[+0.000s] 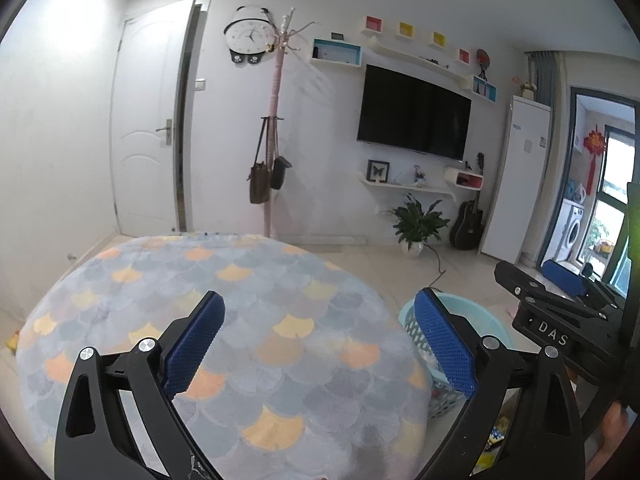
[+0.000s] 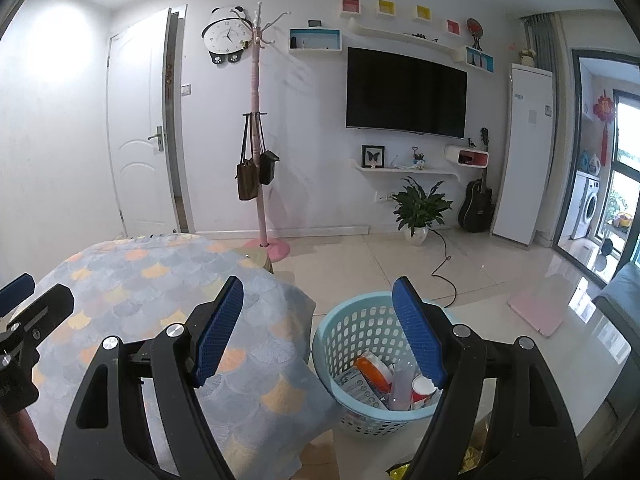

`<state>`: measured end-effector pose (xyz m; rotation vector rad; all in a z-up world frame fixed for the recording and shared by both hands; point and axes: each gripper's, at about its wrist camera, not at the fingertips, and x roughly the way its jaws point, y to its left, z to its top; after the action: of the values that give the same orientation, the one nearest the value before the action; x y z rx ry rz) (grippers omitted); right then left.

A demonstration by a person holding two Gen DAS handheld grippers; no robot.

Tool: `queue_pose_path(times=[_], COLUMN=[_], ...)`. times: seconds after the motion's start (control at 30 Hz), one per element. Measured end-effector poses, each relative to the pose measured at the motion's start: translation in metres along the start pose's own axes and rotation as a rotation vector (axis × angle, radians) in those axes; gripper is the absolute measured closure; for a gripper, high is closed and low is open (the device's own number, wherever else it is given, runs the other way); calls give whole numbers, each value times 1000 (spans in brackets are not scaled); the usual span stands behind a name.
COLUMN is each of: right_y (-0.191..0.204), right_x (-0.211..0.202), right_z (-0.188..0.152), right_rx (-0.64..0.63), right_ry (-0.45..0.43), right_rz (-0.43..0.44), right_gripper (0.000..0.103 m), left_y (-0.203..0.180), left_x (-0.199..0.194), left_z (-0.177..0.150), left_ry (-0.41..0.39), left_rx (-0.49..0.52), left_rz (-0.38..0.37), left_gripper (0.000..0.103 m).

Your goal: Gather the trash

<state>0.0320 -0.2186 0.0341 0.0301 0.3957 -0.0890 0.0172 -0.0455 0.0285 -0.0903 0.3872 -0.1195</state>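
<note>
A light blue plastic basket (image 2: 352,336) stands on the floor beside the table; inside lie trash items: an orange-and-white wrapper (image 2: 372,368), a clear bottle (image 2: 402,384) and a red-and-white cup (image 2: 424,386). My right gripper (image 2: 318,304) hovers open over the gap between table edge and basket, nothing between its blue pads. My left gripper (image 1: 320,312) is open above the table covered with a scale-patterned cloth (image 1: 200,300), holding nothing. The basket (image 1: 480,316) peeks out behind its right finger. The right gripper (image 1: 560,300) shows at the right edge of the left wrist view.
A pink coat stand (image 2: 256,140) with hanging bags, a potted plant (image 2: 420,208), a black guitar (image 2: 478,200) and a cable (image 2: 444,264) on the tiled floor lie ahead. A pink mat (image 2: 540,312) and a grey sofa edge (image 2: 624,292) sit right. Yellow wrappers (image 2: 400,470) lie near the basket.
</note>
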Motion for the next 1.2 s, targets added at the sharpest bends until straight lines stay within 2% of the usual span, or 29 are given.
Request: queue_pose_path(times=[0.1,0.2,0.43,0.53,1.2], right_y=[0,0,0,1,2], right_x=[1,1,0,-1,4], right_z=[0,-1,-1,-2,-1], right_rx=[2,1,-2,-5,-7], right_ry=[4,8,5,6,26], right_rz=[2,6,2,-4,15], right_gripper=[29,23,21,17,16], left_y=[-1,-1,-1,-2,-4], left_x=[0,1,2,3,3], left_z=[-1,-2,-4,-6,-11], left_ry=[1,4,10,18,33], left_rx=[0,2,1,3,-4], left_rz=[-2,-9,-9,-14,-30], left_gripper=[10,10,10,10,10])
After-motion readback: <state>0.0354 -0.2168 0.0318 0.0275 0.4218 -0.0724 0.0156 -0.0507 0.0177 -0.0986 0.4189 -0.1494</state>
